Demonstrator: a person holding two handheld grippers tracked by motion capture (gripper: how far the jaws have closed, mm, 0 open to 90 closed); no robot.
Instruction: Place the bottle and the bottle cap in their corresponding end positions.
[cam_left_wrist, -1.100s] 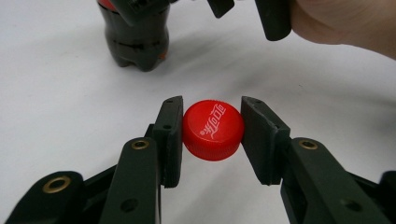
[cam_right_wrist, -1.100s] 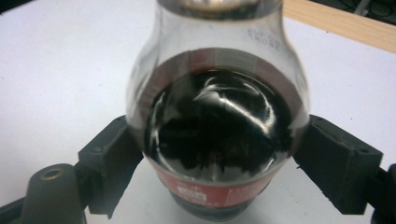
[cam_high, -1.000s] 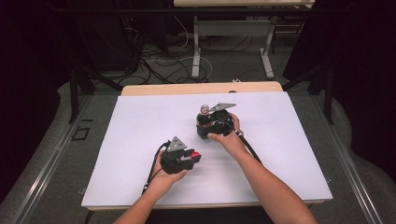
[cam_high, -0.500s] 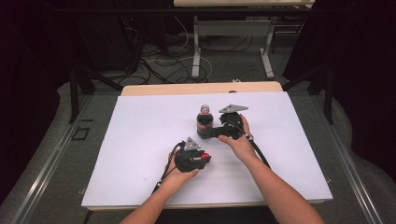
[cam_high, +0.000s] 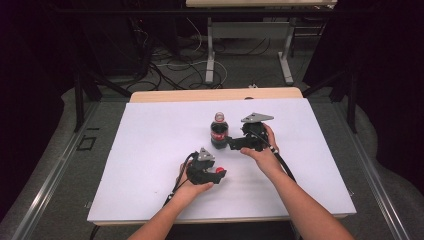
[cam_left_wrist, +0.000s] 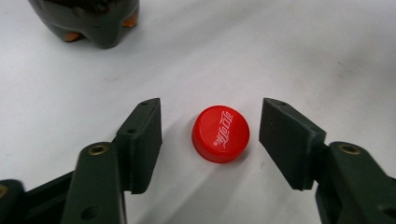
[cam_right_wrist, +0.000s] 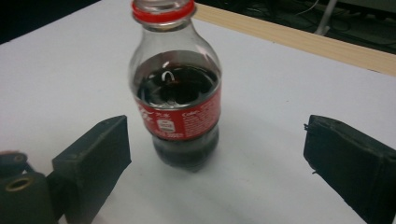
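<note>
The cola bottle (cam_high: 219, 131) stands upright near the middle of the white worktop (cam_high: 150, 150), with its long axis vertical and its open neck pointing up. It has no cap on it; a red ring sits below the mouth. The dark drink fills it to about the shoulder. In the right gripper view the red label (cam_right_wrist: 180, 116) goes around the body of the bottle and carries white writing, but the letters are too small to read.

The red cap (cam_left_wrist: 220, 133) lies flat on the worktop, with its top face up, nearer to the person than the bottle and a little to its left. White script is printed across the top; it looks like a brand logo, but I cannot read it surely.

The left hand-held gripper (cam_high: 218, 173) is low over the cap. Its jaws have just been opening and now they stand spread, with the cap between them and a gap on each side, so no pad touches it. The right hand-held gripper (cam_high: 229, 142) is just beside the bottle, on its right side in the high view. Its jaws have also just been opening, and they are wide apart, with the bottle between them and not touched.

Around both things the worktop is bare and white. The wooden far edge (cam_high: 215, 94) is well apart from the bottle, and there is much room to the left and to the right.
</note>
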